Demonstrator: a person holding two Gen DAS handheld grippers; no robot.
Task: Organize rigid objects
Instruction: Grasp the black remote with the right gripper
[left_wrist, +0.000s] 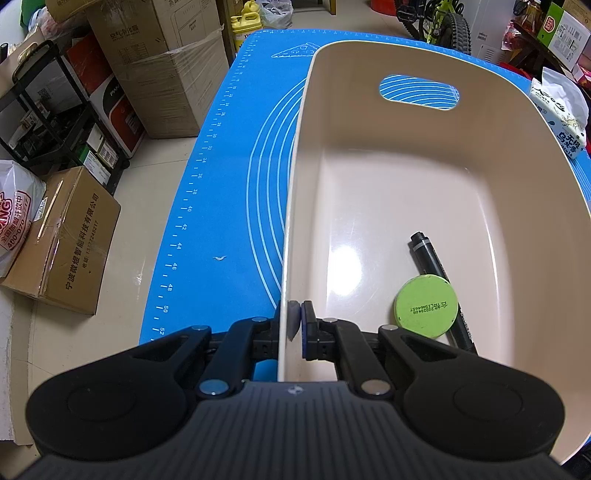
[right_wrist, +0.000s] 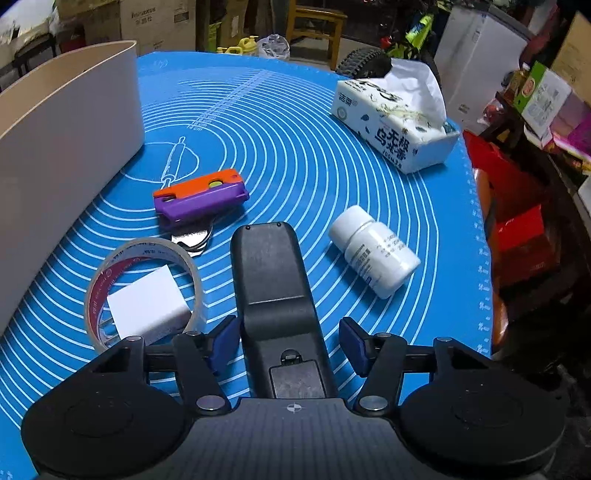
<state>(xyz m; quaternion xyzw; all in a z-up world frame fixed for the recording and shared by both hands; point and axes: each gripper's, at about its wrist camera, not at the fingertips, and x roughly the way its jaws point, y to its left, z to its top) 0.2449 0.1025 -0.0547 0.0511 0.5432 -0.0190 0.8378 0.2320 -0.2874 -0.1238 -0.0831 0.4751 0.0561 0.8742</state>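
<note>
The blue mat (left_wrist: 207, 206) bears ruler numbers 40–52; the cardboard box (left_wrist: 62, 240) "宁波微煜智能科技有限公司" (partly glared).

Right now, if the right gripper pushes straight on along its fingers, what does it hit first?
The black remote: it already lies between the open right gripper fingers, back side up on the blue mat. Its far end points toward open mat; depth there is unclear.
</note>
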